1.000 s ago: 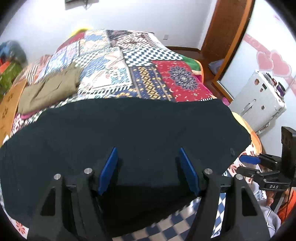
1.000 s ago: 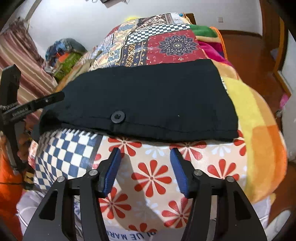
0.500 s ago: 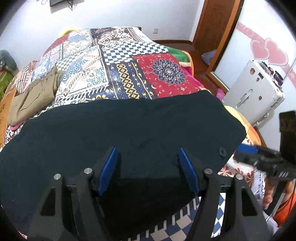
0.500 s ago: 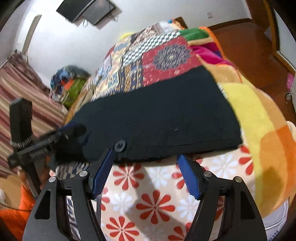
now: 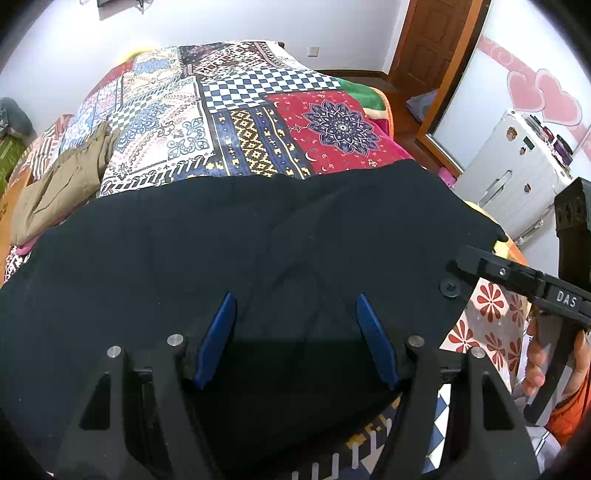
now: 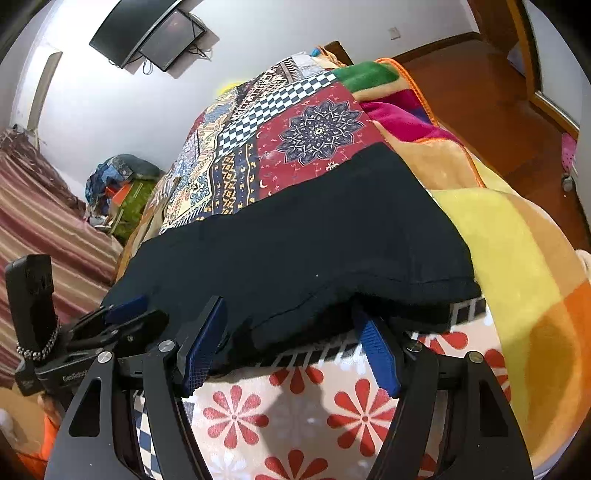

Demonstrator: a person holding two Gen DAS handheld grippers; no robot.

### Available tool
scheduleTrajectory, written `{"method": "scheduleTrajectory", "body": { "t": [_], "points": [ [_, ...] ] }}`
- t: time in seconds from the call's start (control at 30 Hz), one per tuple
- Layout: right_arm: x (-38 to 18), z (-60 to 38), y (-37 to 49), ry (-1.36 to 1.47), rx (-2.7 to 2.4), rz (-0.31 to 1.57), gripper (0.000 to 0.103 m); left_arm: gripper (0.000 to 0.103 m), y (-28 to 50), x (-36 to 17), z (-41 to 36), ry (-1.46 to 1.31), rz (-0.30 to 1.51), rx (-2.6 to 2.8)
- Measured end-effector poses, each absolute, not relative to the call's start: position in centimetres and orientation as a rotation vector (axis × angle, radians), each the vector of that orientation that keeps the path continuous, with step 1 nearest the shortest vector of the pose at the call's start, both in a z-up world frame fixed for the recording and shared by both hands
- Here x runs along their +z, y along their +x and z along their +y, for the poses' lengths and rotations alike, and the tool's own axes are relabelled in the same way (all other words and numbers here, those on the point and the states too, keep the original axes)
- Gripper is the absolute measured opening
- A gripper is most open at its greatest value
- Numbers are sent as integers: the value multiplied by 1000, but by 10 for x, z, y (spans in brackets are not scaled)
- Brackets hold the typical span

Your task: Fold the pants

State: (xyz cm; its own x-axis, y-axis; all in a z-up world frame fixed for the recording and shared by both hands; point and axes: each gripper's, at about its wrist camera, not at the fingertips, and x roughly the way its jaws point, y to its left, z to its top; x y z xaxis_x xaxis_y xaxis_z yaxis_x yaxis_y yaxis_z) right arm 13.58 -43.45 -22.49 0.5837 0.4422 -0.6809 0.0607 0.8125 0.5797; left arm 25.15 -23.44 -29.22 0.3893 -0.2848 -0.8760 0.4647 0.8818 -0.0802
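Black pants [image 5: 258, 240] spread flat across the near end of a bed, over a patchwork quilt [image 5: 221, 122], with the waistband edge and its dark button [image 5: 449, 287] toward the camera. Left gripper [image 5: 295, 332] poised right above the dark cloth, blue fingers [image 5: 216, 339] apart, nothing pinched; cannot tell whether the tips touch the fabric. Right gripper [image 6: 291, 339] at the near edge of the pants, fingers apart after just having been opening, the bunched hem between them but not clamped. Seen from the left wrist, a hand [image 5: 543, 362] wrapped around the right gripper's handle, by the button. Under the hem, a sheet with red flowers [image 6: 236, 417] and a blue checked patch. To the right of the pants, a yellow and orange blanket [image 6: 517, 240] draped over the bed's side. Well apart on the far left of the quilt, a crumpled khaki garment [image 5: 62, 181]. Beyond the bed, a white suitcase [image 5: 517, 173], a wooden door [image 5: 432, 40] and a dark screen [image 6: 147, 33] on the wall.
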Motion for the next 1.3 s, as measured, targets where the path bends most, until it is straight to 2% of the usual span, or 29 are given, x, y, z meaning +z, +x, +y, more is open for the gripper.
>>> {"method": "scheduleTrajectory", "body": {
  "t": [0.13,0.33,0.77,0.83,0.9,1.0,1.3],
  "points": [
    [-216,-437,119,543,206,942,67,68,252,-293,-234,187,1064,-483],
    [-219,-453,101,612,197,961,67,68,251,-292,-234,191,1062,-481],
    [-231,-455,137,656,151,906,67,68,250,-290,-251,200,1063,-512],
    [-231,-458,139,667,141,896,53,68,250,-291,-251,201,1063,-512],
    [-232,-461,141,685,149,892,29,68,251,-292,-250,201,1065,-511],
    [-235,-468,142,734,151,890,14,68,251,-294,-252,211,1060,-505],
    [-191,-452,142,585,179,794,8,68,251,-290,-247,187,1058,-506]
  ]
}}
